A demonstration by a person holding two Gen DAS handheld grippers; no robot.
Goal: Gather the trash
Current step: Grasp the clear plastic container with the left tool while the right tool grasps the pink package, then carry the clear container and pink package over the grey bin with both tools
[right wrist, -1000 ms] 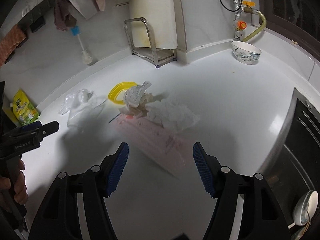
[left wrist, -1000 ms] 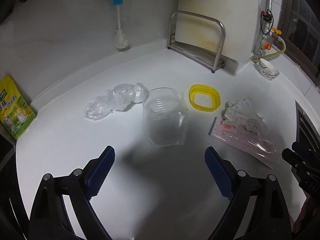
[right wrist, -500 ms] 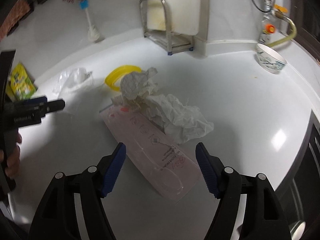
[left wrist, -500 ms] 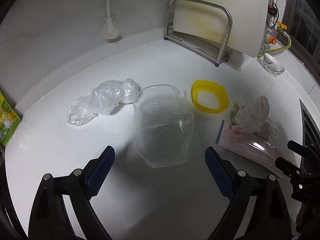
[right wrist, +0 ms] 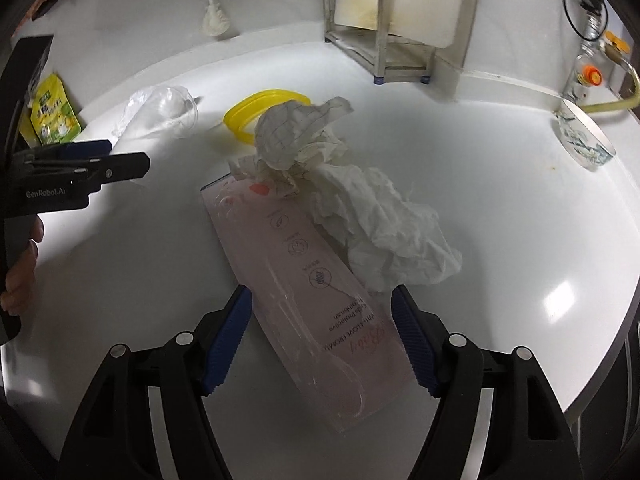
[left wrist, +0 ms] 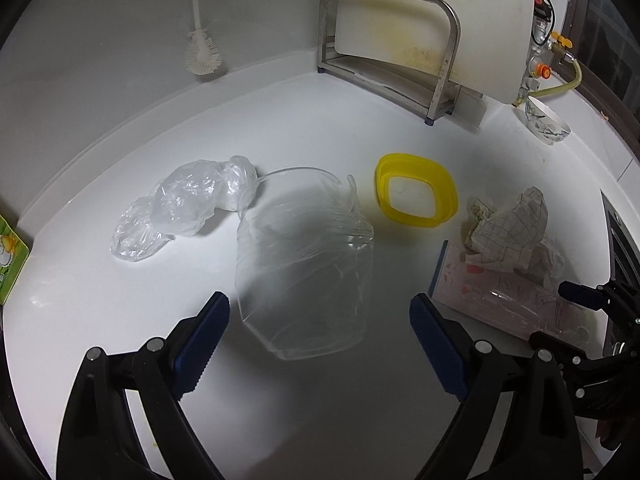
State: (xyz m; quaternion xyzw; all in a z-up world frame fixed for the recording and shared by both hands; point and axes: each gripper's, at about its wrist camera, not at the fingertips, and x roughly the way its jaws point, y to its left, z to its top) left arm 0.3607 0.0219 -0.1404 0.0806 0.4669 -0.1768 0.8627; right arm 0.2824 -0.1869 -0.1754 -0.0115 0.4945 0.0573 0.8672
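On the white tabletop (left wrist: pixel 120 320) all the trash is lying loose, so nothing looks collected yet. Our left gripper (left wrist: pixel 320 344) hovers spread wide and empty, its jaws flanking the near end of the clear plastic container (left wrist: pixel 304 264), not touching. Beyond it sit a crumpled clear bag (left wrist: pixel 184 204) to the left and a yellow lid ring (left wrist: pixel 416 196) to the right. Our right gripper (right wrist: pixel 322 336) is also released, empty, straddling the pink toothbrush package (right wrist: pixel 304 280), with wadded white tissue (right wrist: pixel 384 240) and checked paper (right wrist: pixel 296 140) just beyond. We judge this the very start: every piece is left to pick up.
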